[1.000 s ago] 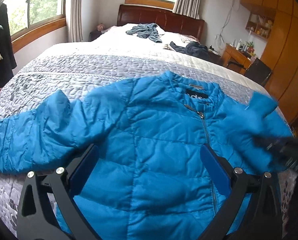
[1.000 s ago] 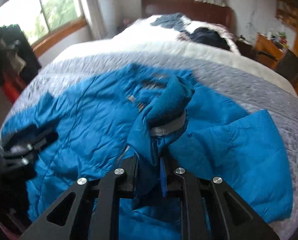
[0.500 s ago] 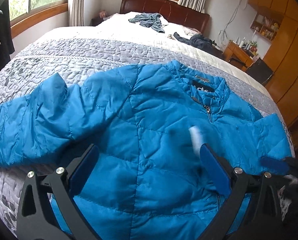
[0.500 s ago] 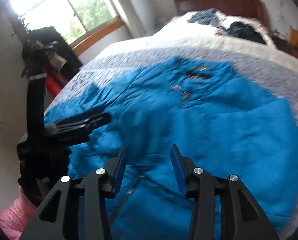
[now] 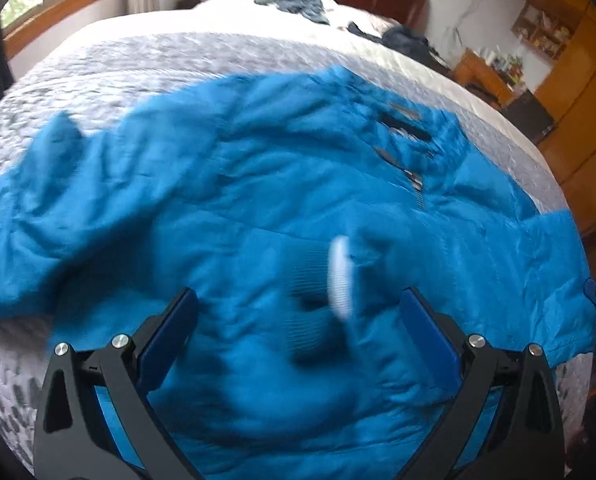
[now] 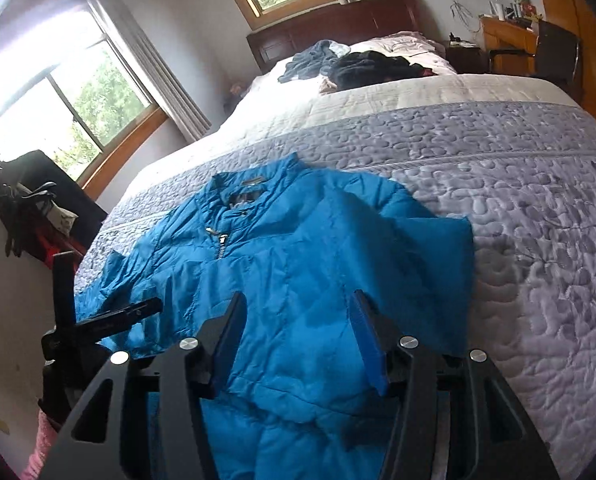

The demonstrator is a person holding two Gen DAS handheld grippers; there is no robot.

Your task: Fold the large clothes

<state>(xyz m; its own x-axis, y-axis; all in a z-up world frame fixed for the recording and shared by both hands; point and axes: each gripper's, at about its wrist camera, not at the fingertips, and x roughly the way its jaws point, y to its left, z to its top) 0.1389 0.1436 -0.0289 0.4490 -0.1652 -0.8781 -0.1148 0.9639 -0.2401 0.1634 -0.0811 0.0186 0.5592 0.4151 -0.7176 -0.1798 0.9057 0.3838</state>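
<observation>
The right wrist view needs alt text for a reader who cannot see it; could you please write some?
A blue puffer jacket lies front-up on a grey quilted bedspread, one sleeve folded across its chest. The open right hand-held gripper hovers over its lower half, holding nothing. The left hand-held gripper shows at the left edge; dark clothes lie near the headboard.

The left hand-held gripper (image 5: 298, 320) stood with its jaws spread wide, nothing between them. The right hand-held gripper (image 6: 296, 336) was likewise parted and empty, both aimed forward and slightly downward.
</observation>
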